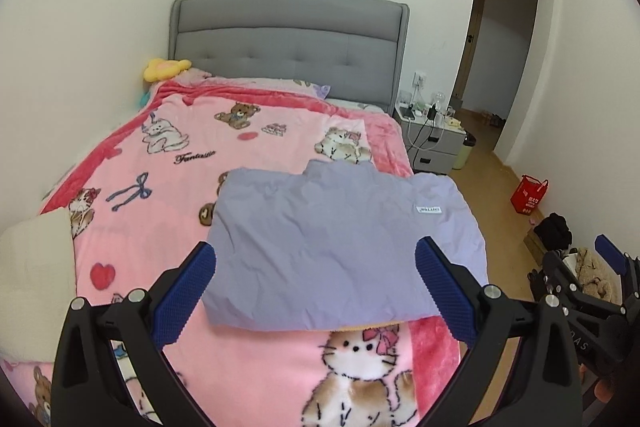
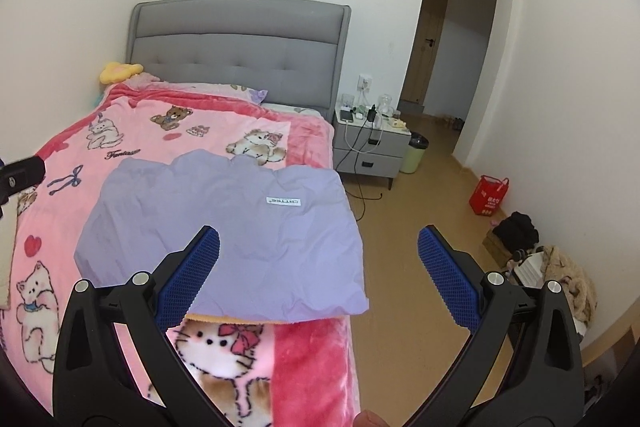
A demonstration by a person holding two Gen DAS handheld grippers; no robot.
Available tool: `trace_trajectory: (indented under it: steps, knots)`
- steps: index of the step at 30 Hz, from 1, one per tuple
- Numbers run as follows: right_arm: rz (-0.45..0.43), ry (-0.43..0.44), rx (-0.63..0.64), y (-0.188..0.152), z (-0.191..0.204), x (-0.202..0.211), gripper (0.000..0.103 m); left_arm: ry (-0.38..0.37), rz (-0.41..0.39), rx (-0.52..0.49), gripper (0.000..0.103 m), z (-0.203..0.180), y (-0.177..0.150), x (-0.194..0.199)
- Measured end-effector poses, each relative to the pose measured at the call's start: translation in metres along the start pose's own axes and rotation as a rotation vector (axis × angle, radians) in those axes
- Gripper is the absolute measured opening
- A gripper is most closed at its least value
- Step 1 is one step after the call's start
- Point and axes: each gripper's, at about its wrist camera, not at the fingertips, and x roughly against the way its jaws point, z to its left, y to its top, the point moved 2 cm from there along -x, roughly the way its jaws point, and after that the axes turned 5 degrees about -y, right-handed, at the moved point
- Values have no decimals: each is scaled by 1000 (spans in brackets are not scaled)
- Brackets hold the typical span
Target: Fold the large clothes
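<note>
A lilac garment (image 1: 332,243) lies folded into a flat rectangle on the pink cartoon blanket (image 1: 160,187) near the bed's right edge, a small white label on its right part. It also shows in the right wrist view (image 2: 240,235). My left gripper (image 1: 316,275) is open and empty, held above the garment's near half. My right gripper (image 2: 320,263) is open and empty, its left finger over the garment's near right part and its right finger over the floor. The right gripper also shows at the right edge of the left wrist view (image 1: 592,287).
The bed has a grey headboard (image 1: 288,39) against the wall. A grey nightstand (image 2: 372,147) with cables, a pale bin (image 2: 416,151), a red bag (image 2: 488,195) and a pile of clothes (image 2: 560,275) stand on the wooden floor to the right. A cream cushion (image 1: 32,267) lies left.
</note>
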Motion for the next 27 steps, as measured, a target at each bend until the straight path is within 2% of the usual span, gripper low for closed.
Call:
trace_trajectory:
  steps: [8, 18, 27]
  knots:
    - [0, 19, 2, 6, 1, 1, 95, 17, 9, -60, 98, -13, -5, 3]
    - [10, 34, 22, 9, 8, 1, 95, 5, 63, -59, 98, -17, -13, -1]
    - [6, 32, 31, 9, 13, 3, 95, 2, 50, -74, 98, -19, -11, 1]
